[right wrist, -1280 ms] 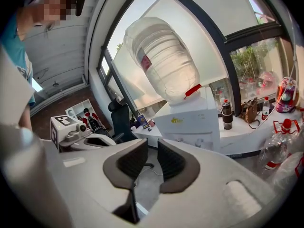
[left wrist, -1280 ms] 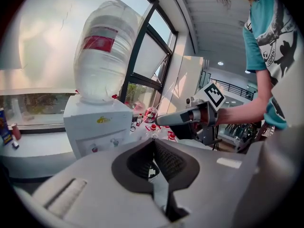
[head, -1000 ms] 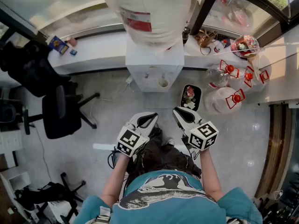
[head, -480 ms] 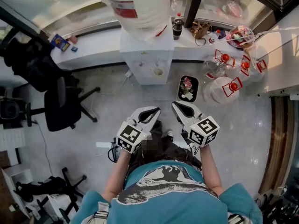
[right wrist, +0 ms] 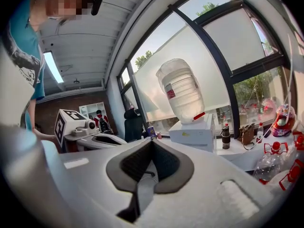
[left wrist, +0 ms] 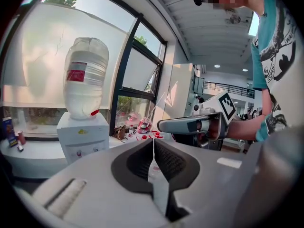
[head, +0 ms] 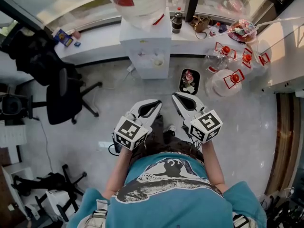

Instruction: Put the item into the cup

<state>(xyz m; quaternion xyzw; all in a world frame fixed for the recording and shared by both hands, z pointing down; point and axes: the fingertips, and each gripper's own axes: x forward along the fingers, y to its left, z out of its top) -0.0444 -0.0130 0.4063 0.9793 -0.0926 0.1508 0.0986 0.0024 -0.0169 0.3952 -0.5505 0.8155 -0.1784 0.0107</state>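
I stand on a grey tiled floor, facing a white water dispenser with a big bottle on top. A small pale cup sits in its tap recess. I cannot tell which object is the item. My left gripper is shut and empty, with its tips together in the left gripper view. My right gripper is beside it at waist height, a long way short of the dispenser. Its jaws are starting to open, but the tips still meet and nothing is between them.
A black tray with a flowery object lies on the floor right of the dispenser. Clear jugs with red caps stand beside it. A black office chair is on the left. The white window ledge holds a dark flask and small things.
The view has drifted, so the dispenser and ledge sit higher in the picture. Both grippers stay side by side in front of my body, shifted slightly up and left.
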